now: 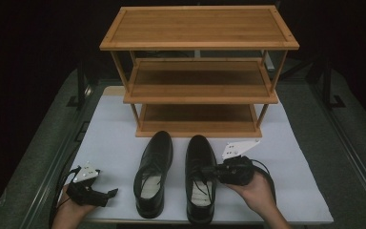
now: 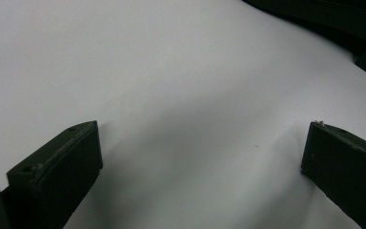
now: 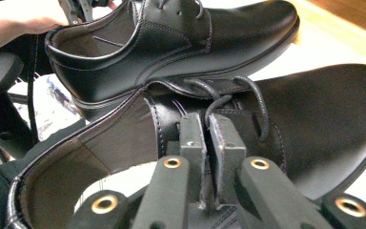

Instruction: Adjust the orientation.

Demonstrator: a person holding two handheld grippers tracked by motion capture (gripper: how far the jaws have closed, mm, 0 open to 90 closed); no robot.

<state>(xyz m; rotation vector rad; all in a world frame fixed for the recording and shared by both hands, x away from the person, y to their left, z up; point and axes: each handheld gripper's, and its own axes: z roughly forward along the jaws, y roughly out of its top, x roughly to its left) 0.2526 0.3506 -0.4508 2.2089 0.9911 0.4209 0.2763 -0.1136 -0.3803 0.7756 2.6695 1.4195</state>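
Here, my right claw (image 3: 208,129) is clenched on the quarter edge of the right black dress shoe (image 1: 199,176), jaws nearly together beside the laces (image 3: 248,98). The leather looks stiff but glossy, likely slippery; that thin edge is probably the surest hold, though the shoe may swing by its own weight. The left shoe (image 1: 153,172) sits just beyond it. My left claw (image 2: 202,164) is released, jaws wide over bare white table (image 2: 171,71).
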